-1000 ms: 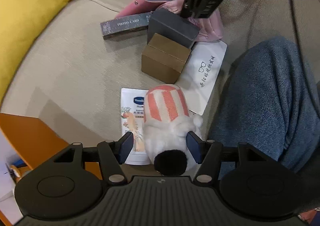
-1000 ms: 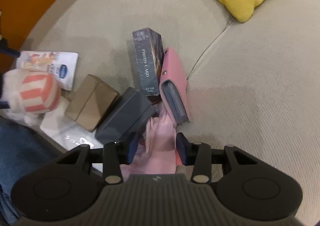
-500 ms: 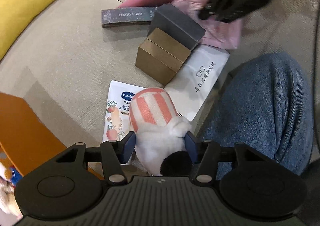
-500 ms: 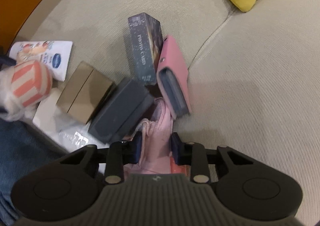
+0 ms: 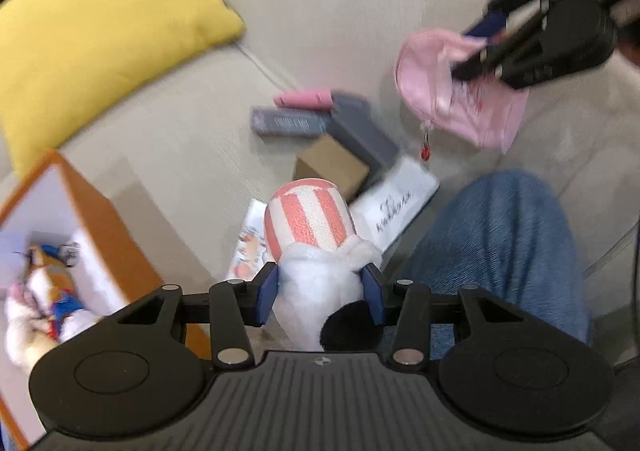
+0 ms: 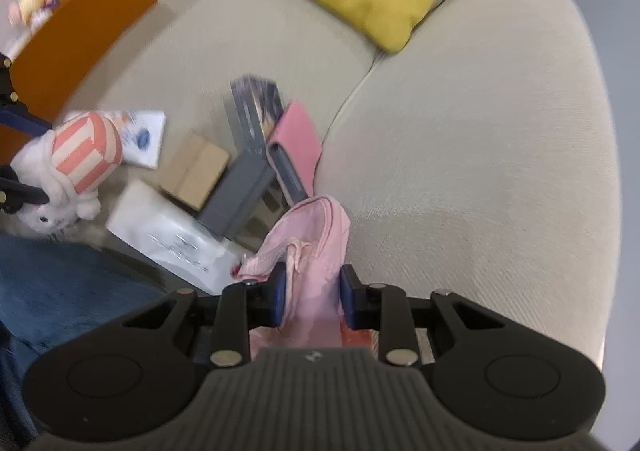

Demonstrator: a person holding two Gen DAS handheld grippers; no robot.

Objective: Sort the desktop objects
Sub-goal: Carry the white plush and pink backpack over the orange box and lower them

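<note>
left gripper (image 5: 320, 293): jaws closing on the white plush toy with the orange-and-white striped cap (image 5: 316, 247). both blue pads press into its white body, cap pokes out toward 12 o'clock, dark patch at its base sits against the gripper body. the toy is off the beige fabric sofa cushion (image 5: 168, 139).

right gripper (image 6: 313, 297): jaws closing, narrow gap, pinching the soft pink zip pouch (image 6: 310, 239). fabric bunched between the pads, rest spills toward 12 o'clock. in the left view the pouch hangs clear at 2 o'clock, a small red zip pull dangling below it.

on the cushion, mid-frame: a brown cardboard box (image 5: 332, 167), a dark grey box (image 5: 358, 129), a dark flat photo-card box (image 5: 286, 123), a pink wallet-like case (image 5: 304, 97), a white packet with black lettering (image 5: 396, 203), and a white printed sachet (image 5: 250, 243) partly hidden behind the plush.

orange open storage box (image 5: 108, 227) at 9 o'clock, contents blurred and unreadable. yellow pillow (image 5: 100, 35) at 10 o'clock. person's blue-denim knee (image 5: 500, 247) at 3 o'clock. motion blur throughout; print illegible.
</note>
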